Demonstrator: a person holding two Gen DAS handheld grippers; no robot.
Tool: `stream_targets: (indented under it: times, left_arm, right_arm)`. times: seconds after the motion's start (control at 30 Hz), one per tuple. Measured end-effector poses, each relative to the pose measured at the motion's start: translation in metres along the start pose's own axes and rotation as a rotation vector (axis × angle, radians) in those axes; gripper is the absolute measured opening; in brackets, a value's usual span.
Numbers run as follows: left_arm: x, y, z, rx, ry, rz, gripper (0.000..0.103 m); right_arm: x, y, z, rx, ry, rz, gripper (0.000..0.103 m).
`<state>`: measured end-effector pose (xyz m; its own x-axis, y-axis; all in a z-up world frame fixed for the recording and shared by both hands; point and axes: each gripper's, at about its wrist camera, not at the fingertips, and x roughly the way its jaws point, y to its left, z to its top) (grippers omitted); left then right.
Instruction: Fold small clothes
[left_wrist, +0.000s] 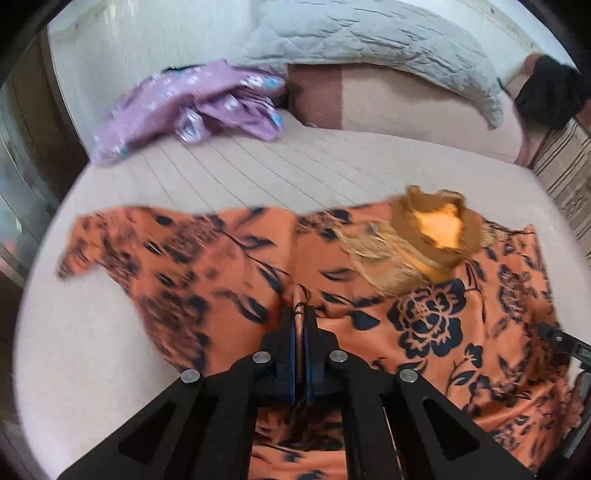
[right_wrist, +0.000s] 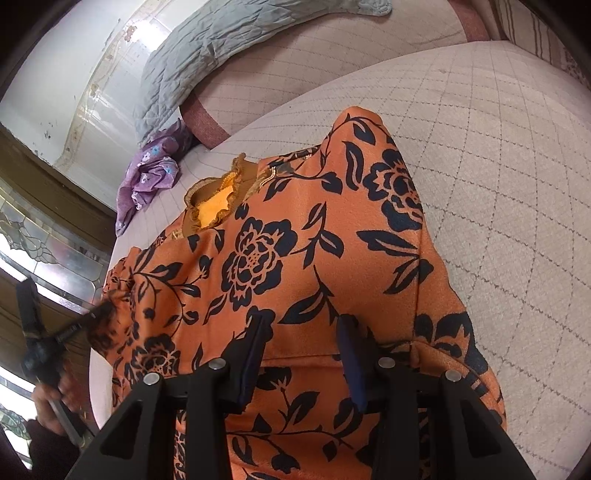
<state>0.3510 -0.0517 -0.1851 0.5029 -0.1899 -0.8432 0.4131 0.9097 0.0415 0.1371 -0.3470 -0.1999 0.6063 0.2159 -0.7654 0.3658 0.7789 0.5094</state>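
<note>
An orange garment (left_wrist: 424, 325) with a dark flower print and a tan ruffled collar (left_wrist: 432, 229) lies spread on the bed. My left gripper (left_wrist: 299, 306) is shut on a pinch of its fabric near the middle of the left wrist view. That gripper (right_wrist: 98, 314) also shows at the garment's left edge in the right wrist view, held by a hand (right_wrist: 48, 398). My right gripper (right_wrist: 303, 332) stands over the same orange garment (right_wrist: 295, 240) with its jaws apart. Cloth and a fold line lie between them, and the blue pads (right_wrist: 351, 354) are bare. The right gripper (left_wrist: 557, 339) shows at the right edge.
A crumpled purple flowered garment (left_wrist: 192, 107) lies at the far left of the bed. A grey quilted blanket (left_wrist: 369, 40) is draped over a pink bolster (left_wrist: 388, 103) behind. Bare quilted mattress (right_wrist: 498, 184) stretches to the right. A wooden frame with patterned glass (right_wrist: 37, 240) stands at the bed's left side.
</note>
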Motion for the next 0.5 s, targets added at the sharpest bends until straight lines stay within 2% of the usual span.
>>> stream_targets:
  times: [0.13, 0.17, 0.2, 0.23, 0.27, 0.33, 0.5]
  left_arm:
    - [-0.013, 0.015, 0.002, 0.025, -0.004, 0.044, 0.008]
    - [-0.018, 0.023, 0.0, 0.017, -0.011, 0.051, 0.013]
    - [-0.021, 0.032, -0.001, -0.001, -0.01, 0.049, 0.025]
    - [-0.024, 0.049, -0.003, -0.04, -0.009, 0.043, 0.057]
    - [-0.026, 0.058, -0.004, -0.071, -0.021, 0.052, 0.077]
    - [-0.031, 0.085, -0.006, -0.15, -0.058, 0.084, 0.08]
    - [-0.013, 0.167, -0.002, -0.428, 0.002, 0.086, 0.08]
  right_arm:
    - [0.0, 0.003, -0.001, -0.02, -0.005, -0.014, 0.043]
    - [0.0, 0.003, -0.001, -0.023, -0.006, -0.016, 0.043]
    - [-0.001, 0.002, -0.002, -0.022, -0.006, -0.016, 0.043]
    - [0.0, 0.002, -0.001, -0.019, -0.004, -0.015, 0.043]
    - [-0.001, 0.002, -0.002, -0.019, -0.003, -0.016, 0.043]
    - [-0.001, 0.003, -0.003, -0.025, -0.002, -0.021, 0.044]
    - [0.001, 0.007, -0.004, -0.047, -0.01, -0.035, 0.045]
